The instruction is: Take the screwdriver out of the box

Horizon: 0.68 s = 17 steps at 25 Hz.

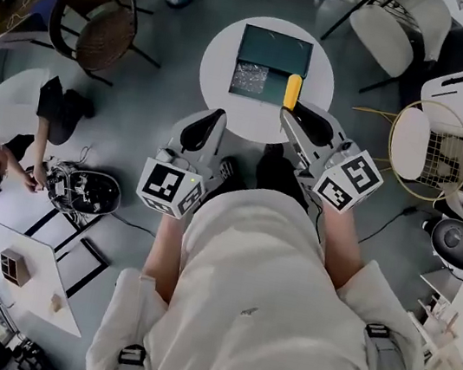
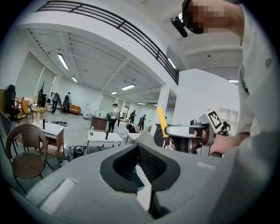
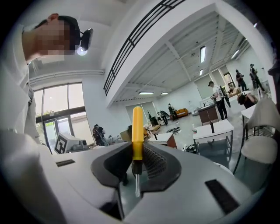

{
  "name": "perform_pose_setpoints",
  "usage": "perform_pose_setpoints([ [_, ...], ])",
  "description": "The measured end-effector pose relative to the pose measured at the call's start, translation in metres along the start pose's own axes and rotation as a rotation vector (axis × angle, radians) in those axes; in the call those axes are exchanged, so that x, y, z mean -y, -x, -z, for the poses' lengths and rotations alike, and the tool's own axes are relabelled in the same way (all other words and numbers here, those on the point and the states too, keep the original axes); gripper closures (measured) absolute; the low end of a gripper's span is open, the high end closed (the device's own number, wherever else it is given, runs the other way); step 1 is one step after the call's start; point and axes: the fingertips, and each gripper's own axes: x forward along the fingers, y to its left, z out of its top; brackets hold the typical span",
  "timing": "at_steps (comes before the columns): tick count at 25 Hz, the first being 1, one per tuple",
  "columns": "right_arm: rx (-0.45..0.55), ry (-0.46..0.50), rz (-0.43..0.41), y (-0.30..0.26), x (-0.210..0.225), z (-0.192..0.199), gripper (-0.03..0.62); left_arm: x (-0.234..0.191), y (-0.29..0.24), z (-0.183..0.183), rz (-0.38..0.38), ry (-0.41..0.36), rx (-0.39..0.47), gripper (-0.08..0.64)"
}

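Yellow-handled screwdriver (image 3: pixel 137 127) is out of the box (image 1: pixel 276 51). Your right gripper (image 3: pixel 136 165) is clamped on it at the lower end of the handle. The handle stands up past the jaws and the metal shaft points down.

From the head view, the screwdriver sits just near-right of the box and clear of its rim. It's over the round white table (image 1: pixel 225 64). The box is dark green, lies open on the table, and nothing is gripping it.

My read is that the extraction itself is done. At most you have to carry the tool off or set it down somewhere.

Your left gripper (image 2: pixel 140 164) has its jaws together with nothing between them.

Pose: both grippers are held up in front of your torso, over the table's near edge. They sit side by side but apart, left one on the left. Both point roughly level toward the far side of the room.
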Motion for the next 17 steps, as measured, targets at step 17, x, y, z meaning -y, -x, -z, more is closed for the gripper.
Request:
perform_pose_setpoints([
  [17, 0.061, -0.04, 0.123, 0.036, -0.036, 0.013, 0.514, 0.018, 0.017, 0.013, 0.129, 0.01, -0.018, 0.549],
])
